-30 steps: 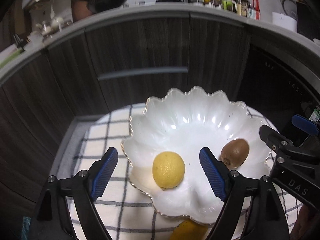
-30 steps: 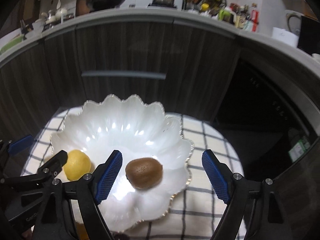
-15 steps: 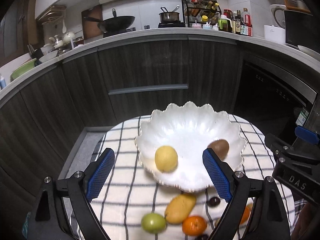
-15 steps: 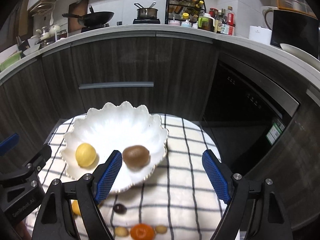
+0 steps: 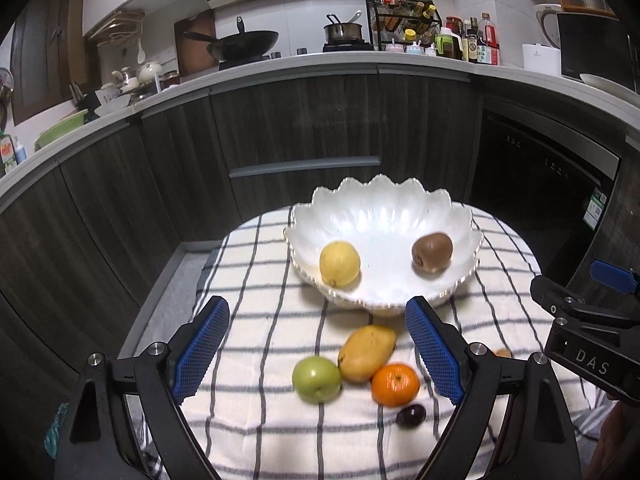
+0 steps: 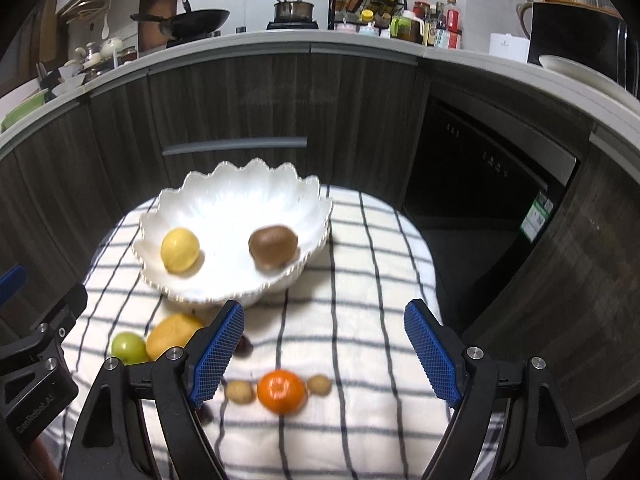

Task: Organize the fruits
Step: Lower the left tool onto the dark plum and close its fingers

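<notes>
A white scalloped bowl [image 5: 384, 208] [image 6: 240, 188] on the checked cloth holds a lemon [image 5: 339, 263] [image 6: 179, 249] and a kiwi [image 5: 432, 251] [image 6: 273, 245]. On the cloth in front of it lie a mango [image 5: 366, 353] [image 6: 172, 335], a green apple [image 5: 316, 379] [image 6: 128, 347], an orange [image 5: 395, 384], a second orange [image 6: 281, 391], a dark plum [image 5: 411, 416] and two small brown fruits [image 6: 239, 392]. My left gripper [image 5: 318, 350] is open above the loose fruit, holding nothing. My right gripper [image 6: 324, 354] is open and empty too.
The round table's checked cloth [image 5: 256, 272] [image 6: 380, 280] drops off at its edges. Dark kitchen cabinets [image 5: 304, 120] curve behind, with a dishwasher [image 6: 488, 176] to the right. The worktop above carries a wok [image 5: 244, 44], a pot and bottles.
Both grippers have drawn back from the bowl, which now looks smaller and farther. The loose fruit on the cloth has come into view. Lemon and kiwi stay in the bowl.
</notes>
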{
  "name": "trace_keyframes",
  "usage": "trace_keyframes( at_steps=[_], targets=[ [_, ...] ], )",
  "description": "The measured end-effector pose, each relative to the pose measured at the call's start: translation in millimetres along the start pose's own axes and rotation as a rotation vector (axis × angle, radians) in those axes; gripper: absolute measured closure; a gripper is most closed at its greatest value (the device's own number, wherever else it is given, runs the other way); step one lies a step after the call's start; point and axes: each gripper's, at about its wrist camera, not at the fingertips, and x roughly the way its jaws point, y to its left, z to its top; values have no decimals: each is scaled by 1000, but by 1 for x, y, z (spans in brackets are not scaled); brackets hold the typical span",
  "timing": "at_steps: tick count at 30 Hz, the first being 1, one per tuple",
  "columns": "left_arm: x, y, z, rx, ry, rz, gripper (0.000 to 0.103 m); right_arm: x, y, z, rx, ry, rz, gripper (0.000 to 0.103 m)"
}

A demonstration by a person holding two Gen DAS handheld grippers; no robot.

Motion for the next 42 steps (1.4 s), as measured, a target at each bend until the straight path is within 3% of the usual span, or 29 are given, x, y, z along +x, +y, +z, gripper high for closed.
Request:
trace_keyframes(
  at_steps=[19, 27, 32, 37, 42],
  targets=[
    [26, -51, -76, 24, 111, -61, 14, 17, -37, -64, -18, 77, -80, 20],
    [49, -70, -92, 46, 164, -58, 26, 31, -44, -70, -8, 117, -75, 20],
    [62, -78, -102, 56, 220, -79, 50, 38, -46, -73, -3, 139, -74, 20],
    [66, -80, -107, 54, 237, -87, 51, 44, -47, -75, 0, 159, -67, 20],
    [71, -82, -110, 48, 264, -105, 64, 47, -46, -76, -3, 172, -64, 20]
  ],
)
